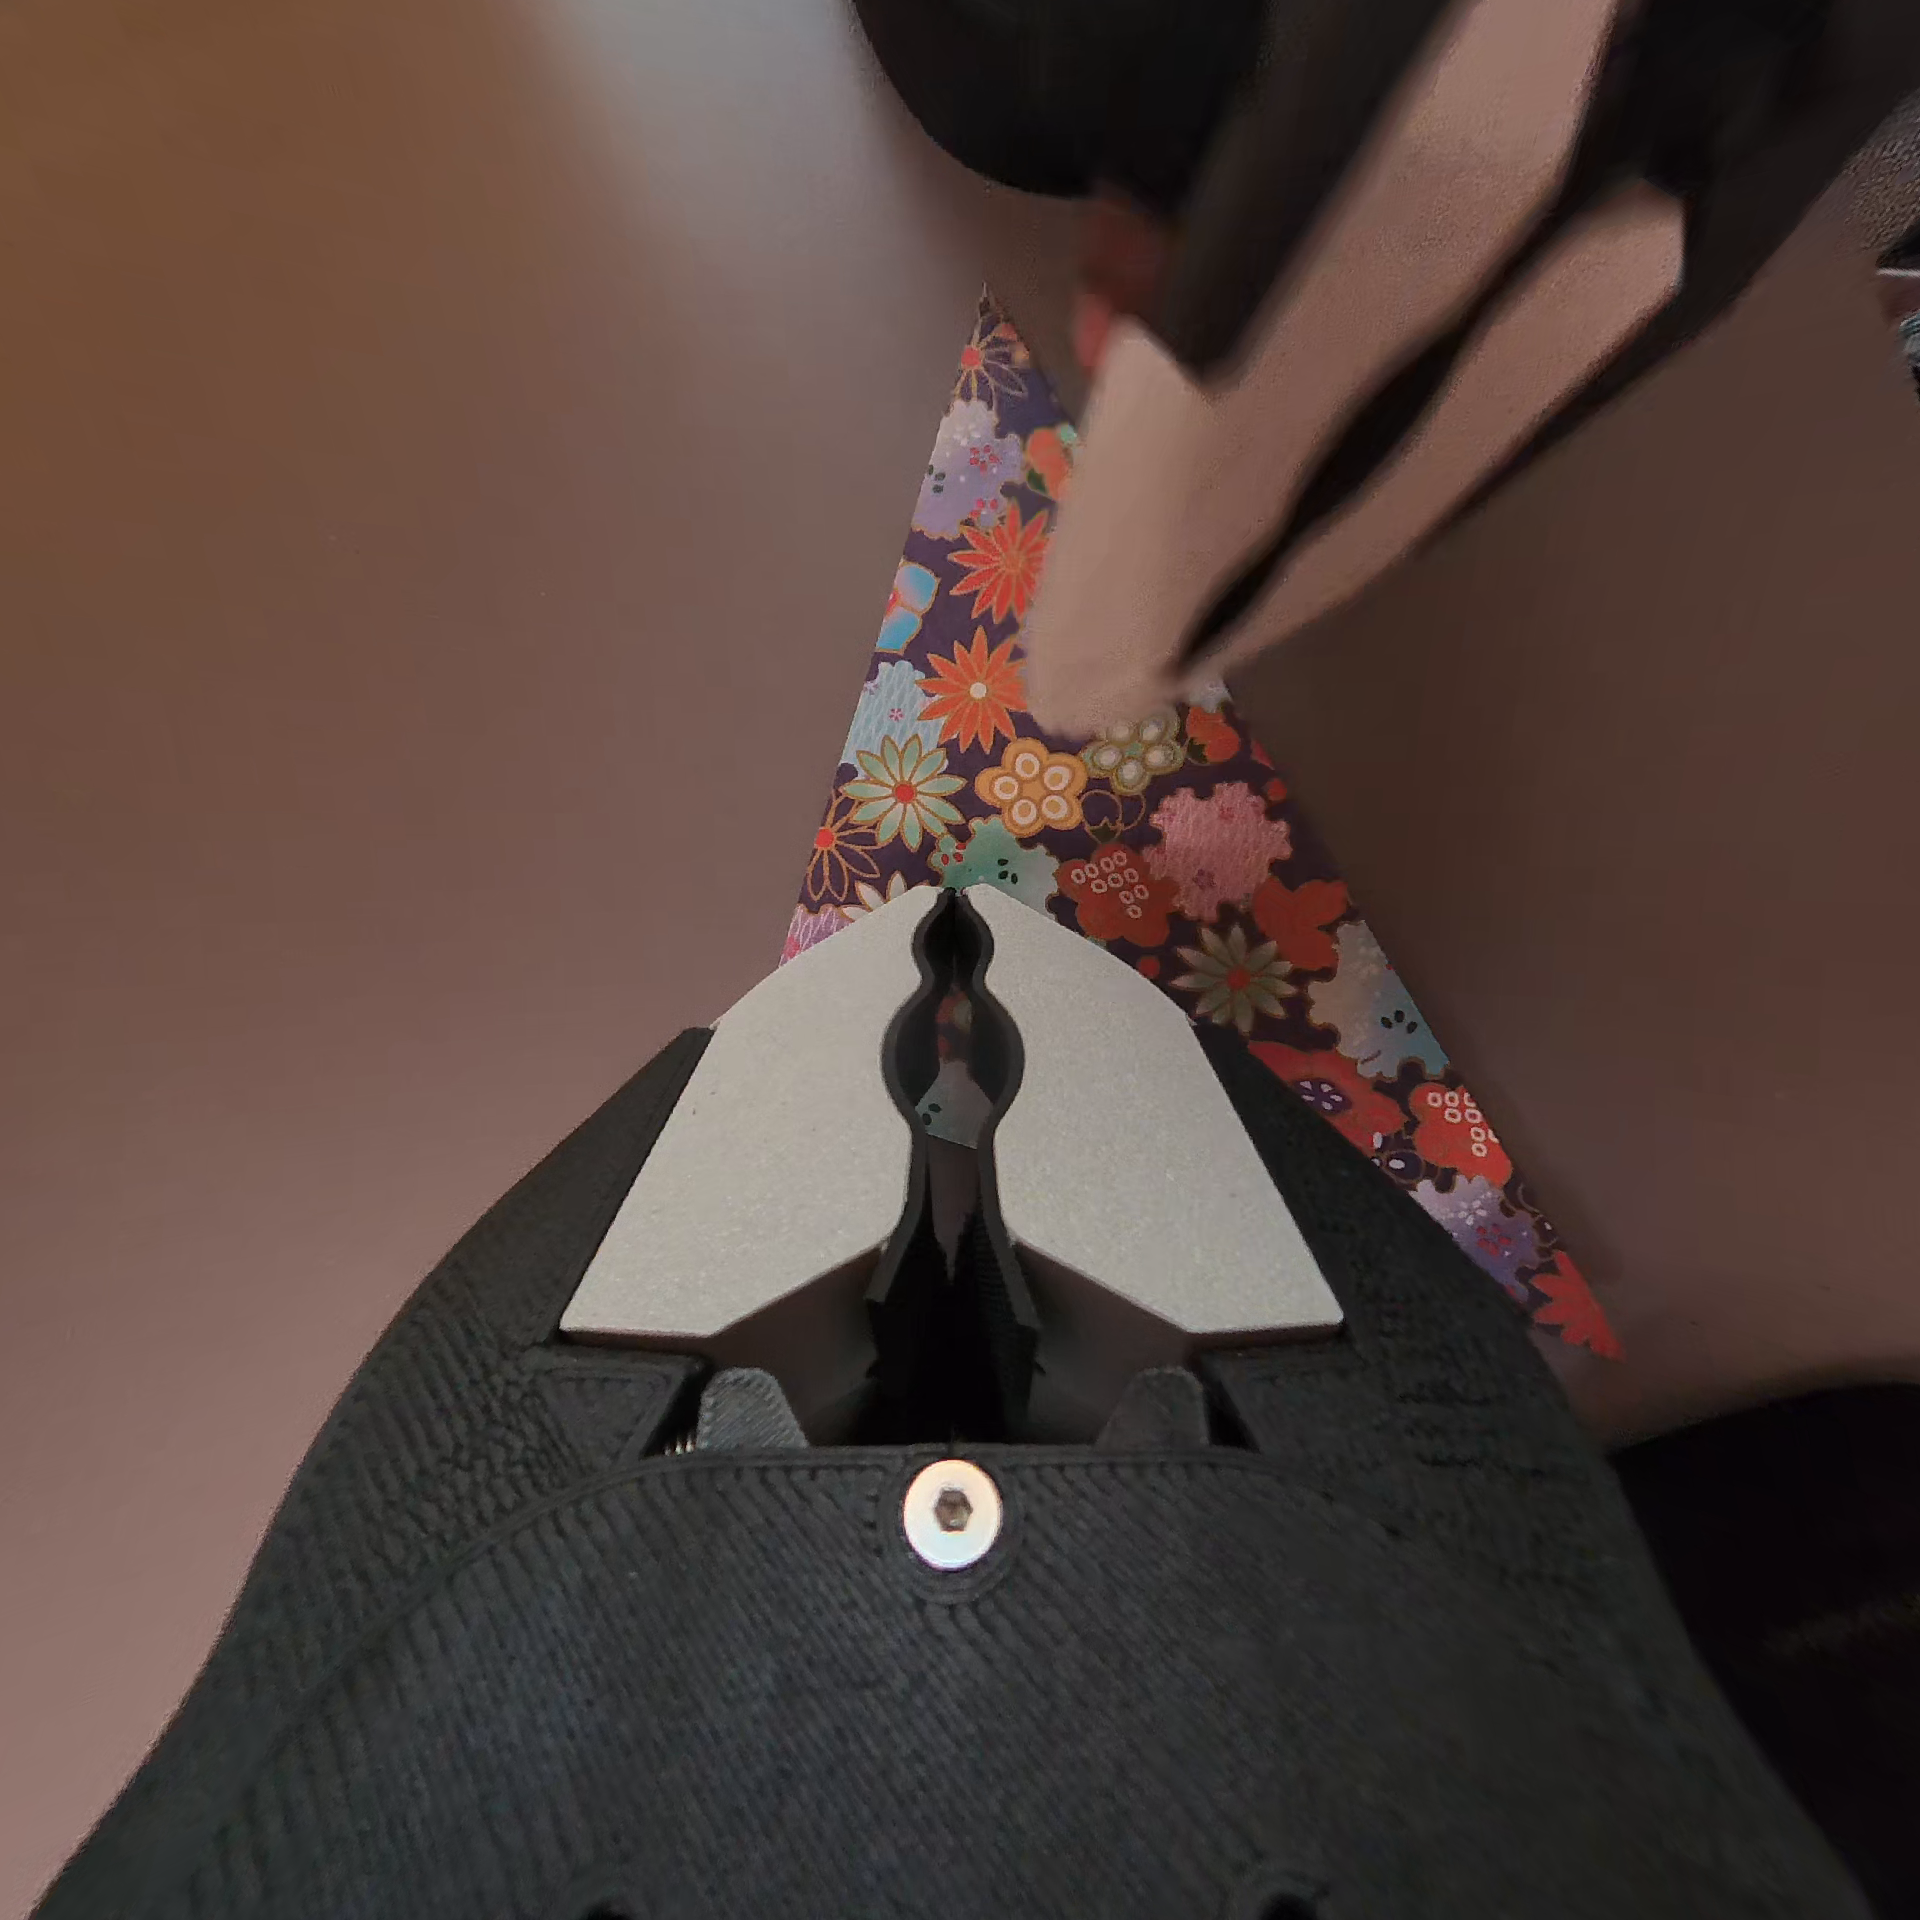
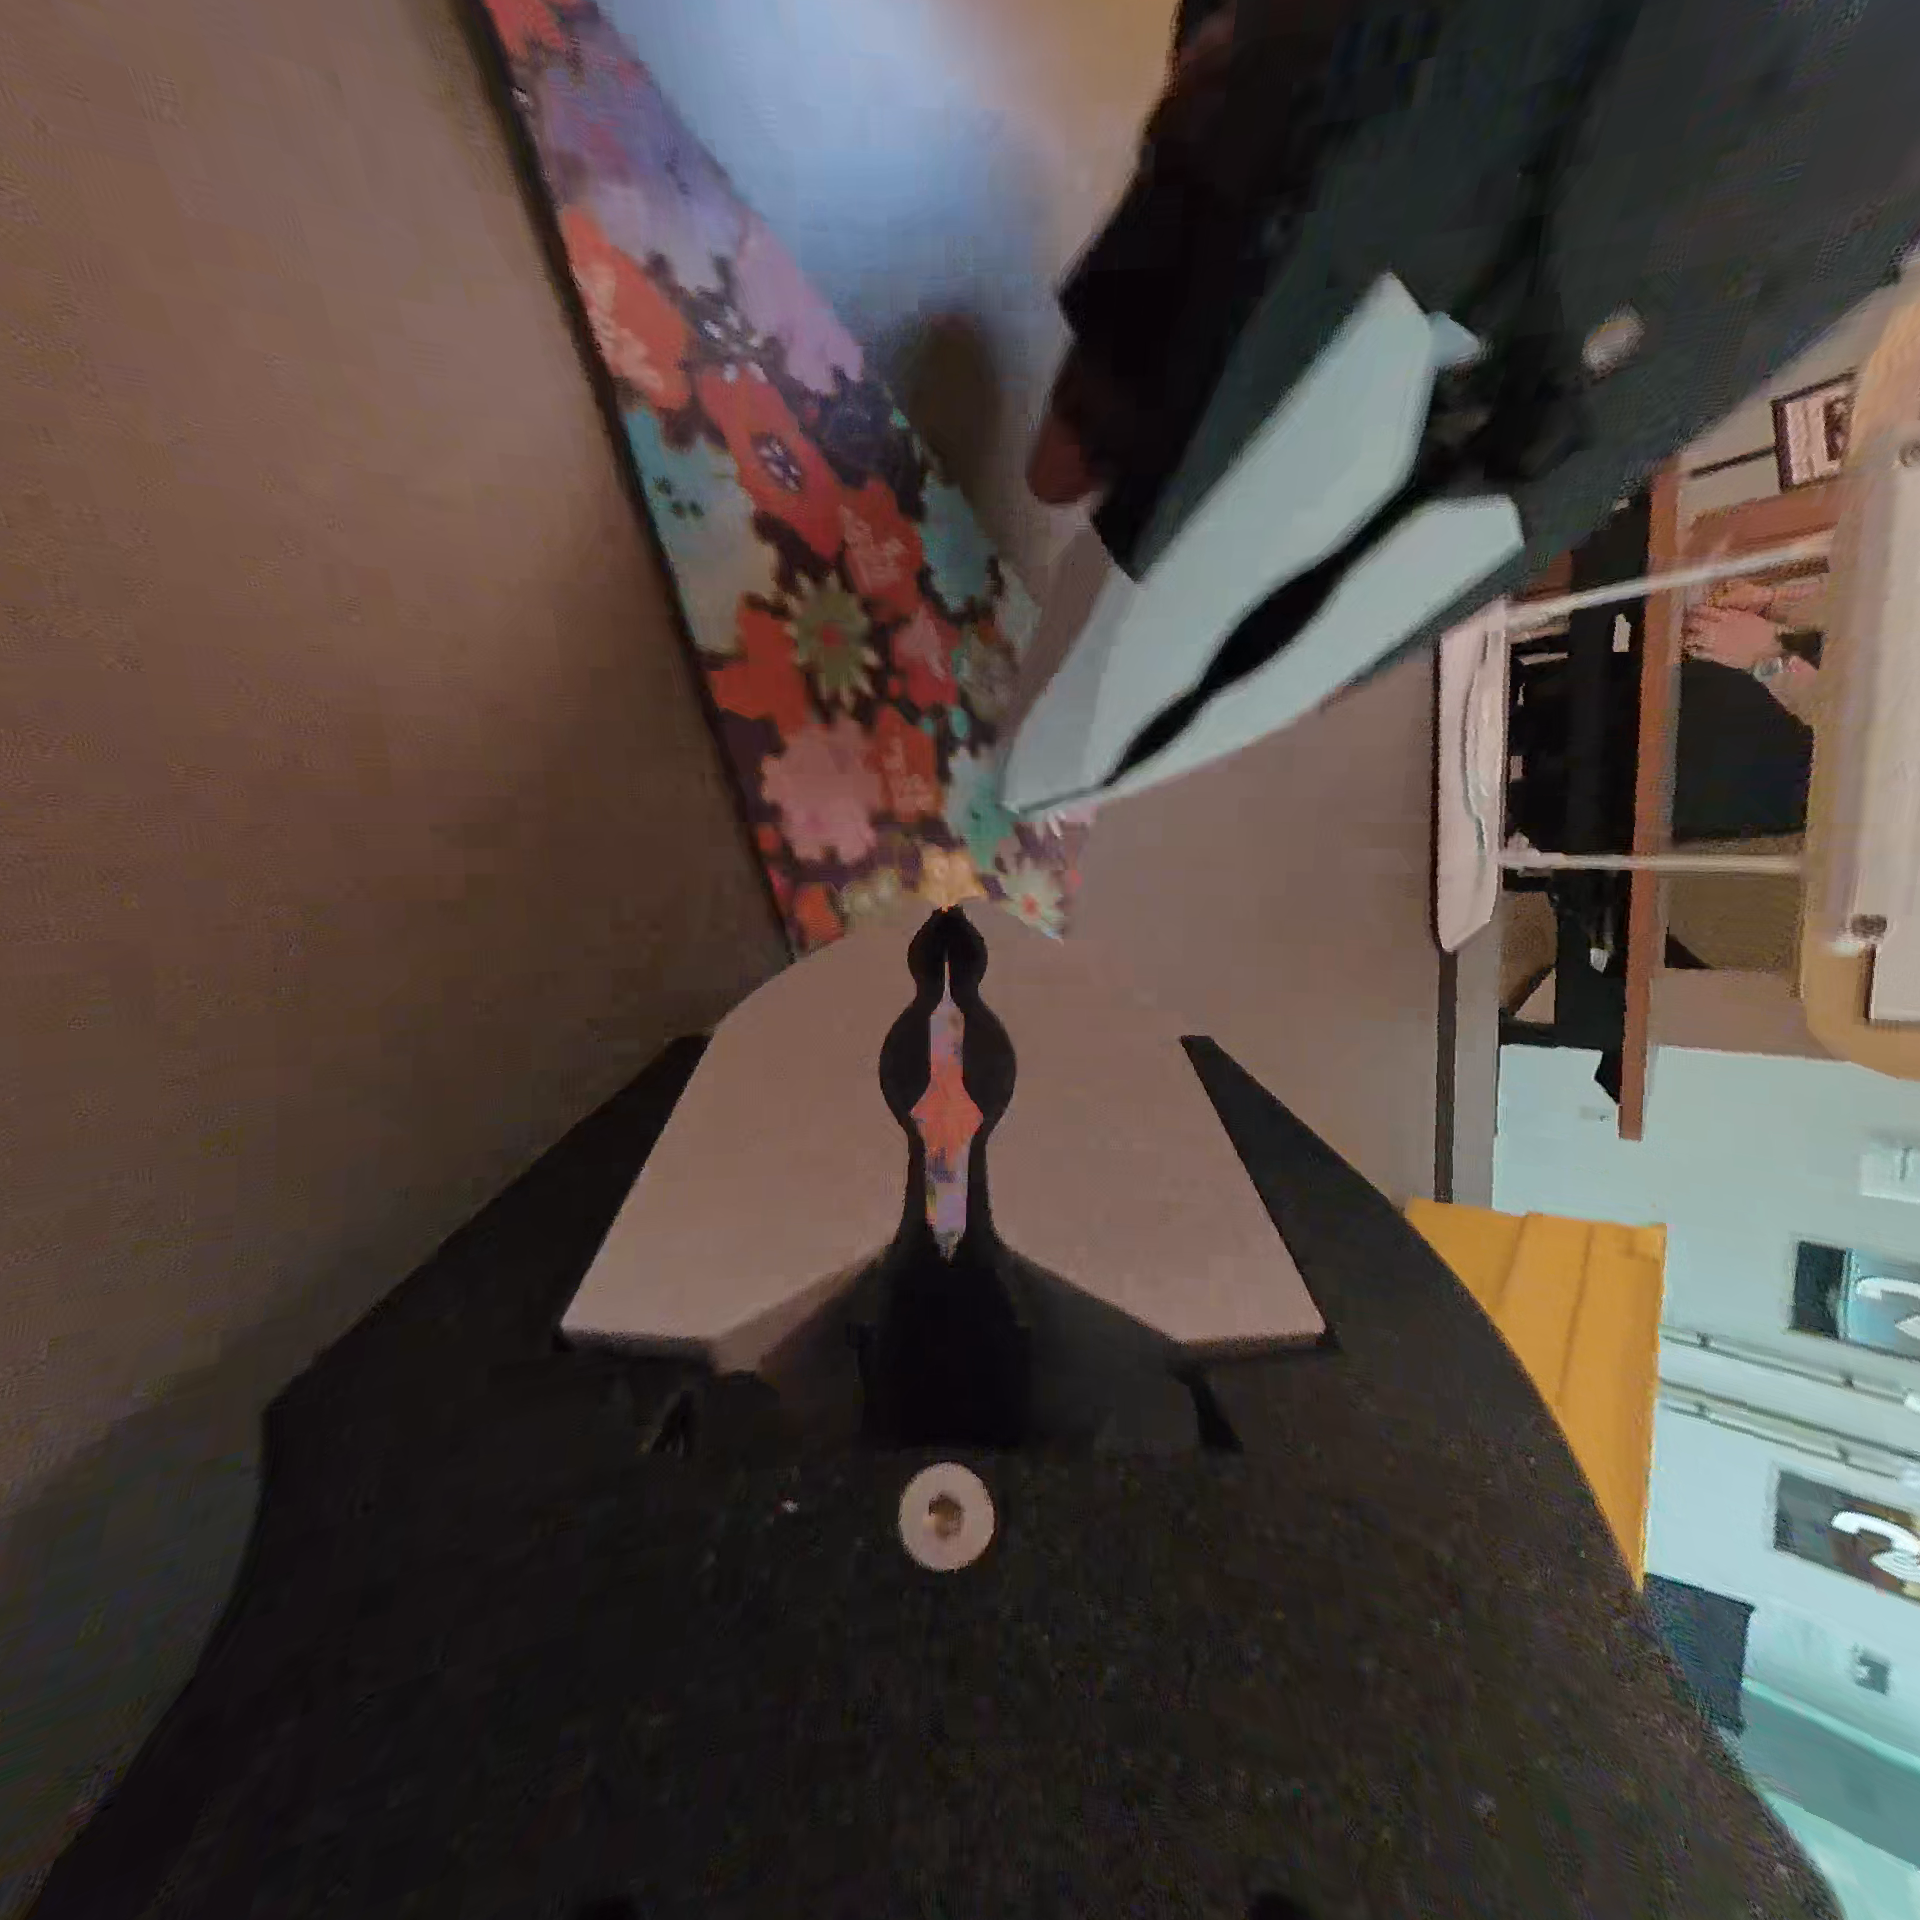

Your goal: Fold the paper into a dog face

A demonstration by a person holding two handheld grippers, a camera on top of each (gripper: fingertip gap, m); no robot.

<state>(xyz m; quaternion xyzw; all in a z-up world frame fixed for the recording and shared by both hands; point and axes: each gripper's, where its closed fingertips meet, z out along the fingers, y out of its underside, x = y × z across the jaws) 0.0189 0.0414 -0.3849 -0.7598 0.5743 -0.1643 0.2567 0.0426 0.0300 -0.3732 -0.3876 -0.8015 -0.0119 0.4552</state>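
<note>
The paper [image 1: 1132, 831] is floral, purple with orange and pink flowers, and lies folded into a triangle on the brown table [image 1: 416, 623]. My left gripper [image 1: 958, 891] is shut, with its tips down on the paper near its left edge; paper shows through the gap between the fingers. My right gripper [image 1: 1112, 707] comes in blurred from the upper right, shut, with its tips on the middle of the paper. In the right wrist view my right gripper [image 2: 948, 920] is shut over the paper [image 2: 810, 540], and my left gripper [image 2: 1013, 805] touches it near a corner. I cannot tell whether either pinches paper.
The brown table [image 2: 260, 623] lies around the paper on all sides. A dark object [image 1: 1039, 94] sits at the far edge of the left wrist view. In the right wrist view, furniture [image 2: 1642, 779] and a yellow surface [image 2: 1558, 1351] stand beyond the table's edge. My left and right fingertips are right by each other.
</note>
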